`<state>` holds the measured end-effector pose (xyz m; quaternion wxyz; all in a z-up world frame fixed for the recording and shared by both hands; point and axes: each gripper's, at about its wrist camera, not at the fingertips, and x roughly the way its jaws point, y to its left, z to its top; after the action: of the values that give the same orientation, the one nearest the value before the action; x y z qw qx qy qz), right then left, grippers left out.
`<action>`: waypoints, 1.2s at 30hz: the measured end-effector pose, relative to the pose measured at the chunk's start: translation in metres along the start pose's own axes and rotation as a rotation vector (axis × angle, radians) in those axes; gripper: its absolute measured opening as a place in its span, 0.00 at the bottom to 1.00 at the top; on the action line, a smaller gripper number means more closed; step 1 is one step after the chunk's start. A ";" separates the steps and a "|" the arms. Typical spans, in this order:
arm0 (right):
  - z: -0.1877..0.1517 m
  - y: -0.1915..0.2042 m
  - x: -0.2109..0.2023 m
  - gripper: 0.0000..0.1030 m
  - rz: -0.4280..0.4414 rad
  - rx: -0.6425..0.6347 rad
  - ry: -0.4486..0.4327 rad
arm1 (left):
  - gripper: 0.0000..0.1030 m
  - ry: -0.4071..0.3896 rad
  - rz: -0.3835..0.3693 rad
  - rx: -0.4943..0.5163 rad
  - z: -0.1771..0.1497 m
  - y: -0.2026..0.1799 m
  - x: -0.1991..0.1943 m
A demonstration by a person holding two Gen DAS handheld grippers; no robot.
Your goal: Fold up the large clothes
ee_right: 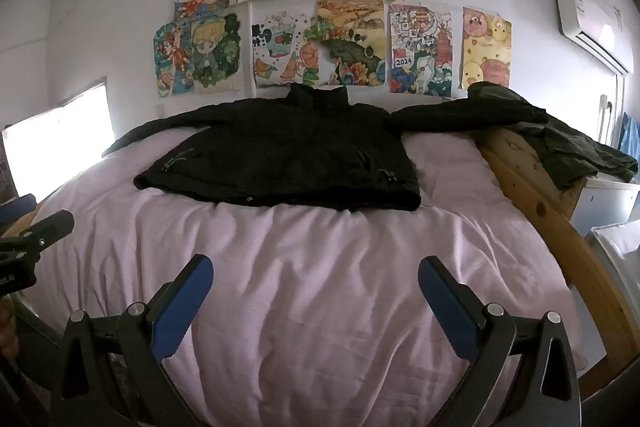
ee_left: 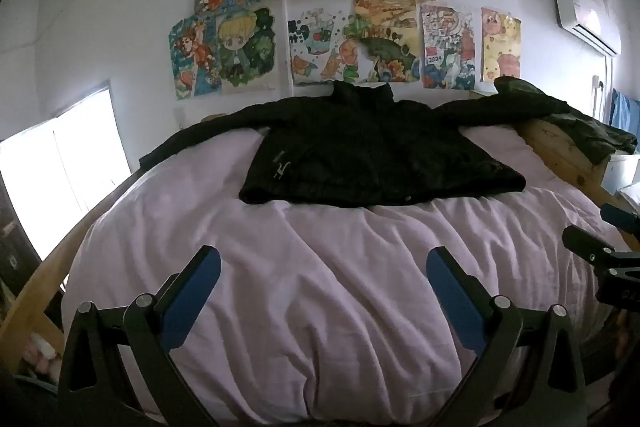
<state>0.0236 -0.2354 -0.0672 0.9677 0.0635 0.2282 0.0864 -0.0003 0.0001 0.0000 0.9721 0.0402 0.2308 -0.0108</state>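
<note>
A black jacket (ee_left: pixel 372 155) lies spread flat on the far half of a bed with a pale pink cover (ee_left: pixel 320 287), collar toward the wall, both sleeves stretched sideways. It also shows in the right wrist view (ee_right: pixel 288 155). My left gripper (ee_left: pixel 323 267) is open and empty, above the near part of the cover, well short of the jacket's hem. My right gripper (ee_right: pixel 315 273) is open and empty too, at a similar distance. Each gripper shows at the edge of the other's view, the right one (ee_left: pixel 600 251) and the left one (ee_right: pixel 36 231).
A wooden bed frame (ee_right: pixel 532 195) runs along the right side, with a dark green garment (ee_right: pixel 580 155) draped over its far corner. Drawings (ee_left: pixel 344 11) cover the wall behind. A bright window (ee_left: pixel 60 171) is at the left, an air conditioner (ee_left: pixel 588 15) at upper right.
</note>
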 end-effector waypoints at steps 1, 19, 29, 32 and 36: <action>0.000 0.000 0.000 1.00 -0.001 0.000 0.002 | 0.98 0.001 0.000 0.000 0.000 0.000 0.000; -0.002 -0.001 0.002 1.00 0.001 0.004 0.003 | 0.98 0.007 -0.002 0.000 0.000 0.000 0.000; -0.004 -0.002 0.003 1.00 0.000 0.006 0.004 | 0.98 0.006 -0.002 0.000 0.000 0.000 0.000; -0.004 -0.002 0.004 1.00 0.002 0.008 0.005 | 0.98 0.007 -0.001 0.000 0.000 0.000 0.000; -0.005 -0.003 0.004 1.00 0.002 0.009 0.005 | 0.98 0.012 0.003 0.001 0.003 -0.001 -0.001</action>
<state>0.0256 -0.2371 -0.0741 0.9667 0.0676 0.2312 0.0863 -0.0004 -0.0013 0.0030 0.9707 0.0413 0.2364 -0.0093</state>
